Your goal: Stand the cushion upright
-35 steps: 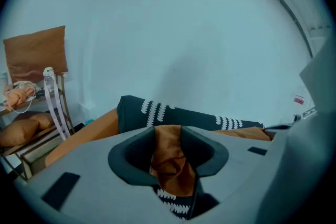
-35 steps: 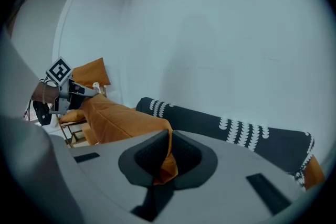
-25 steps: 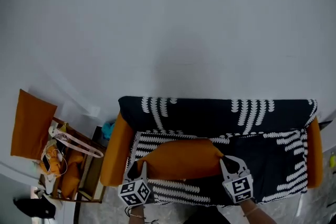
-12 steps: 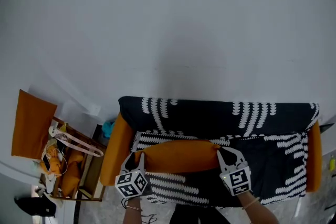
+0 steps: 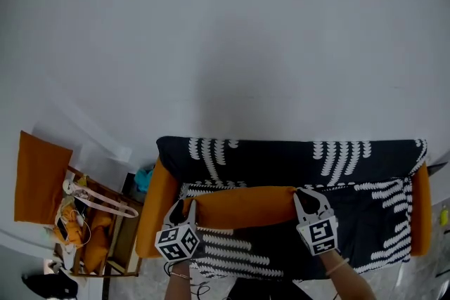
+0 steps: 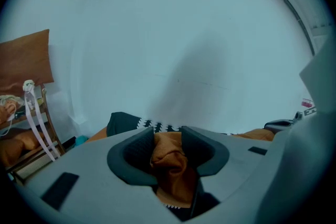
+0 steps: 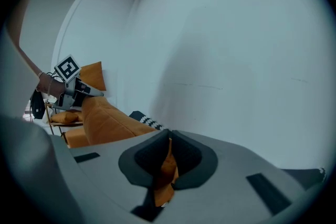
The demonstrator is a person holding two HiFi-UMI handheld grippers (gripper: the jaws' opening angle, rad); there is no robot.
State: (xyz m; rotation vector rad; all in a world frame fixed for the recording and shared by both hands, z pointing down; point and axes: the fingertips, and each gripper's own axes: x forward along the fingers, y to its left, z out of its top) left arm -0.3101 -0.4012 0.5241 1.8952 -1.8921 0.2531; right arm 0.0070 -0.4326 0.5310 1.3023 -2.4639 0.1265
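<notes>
Carrying the cushion (image 5: 242, 206) by its two ends, the grippers have moved it across the sofa (image 5: 394, 221) toward the backrest (image 5: 281, 151) within the last second. A second ago its broad orange face lay open to the head view. Now only a narrow strip shows between the grippers, just in front of the backrest, so the cushion is tipping up onto a long edge. The left gripper (image 5: 187, 207) is clamped on a thick bunched corner, its jaws held partway apart by the fabric. The right gripper (image 5: 304, 196) pinches a thin fold at the other end, jaws almost together. Both grips look firm. I judge the task well along: the cushion is nearly upright but seems to hang from the grippers, not yet leaning on the backrest. Letting go calls for its lower edge to sit on the sofa first, or it may flop forward.
</notes>
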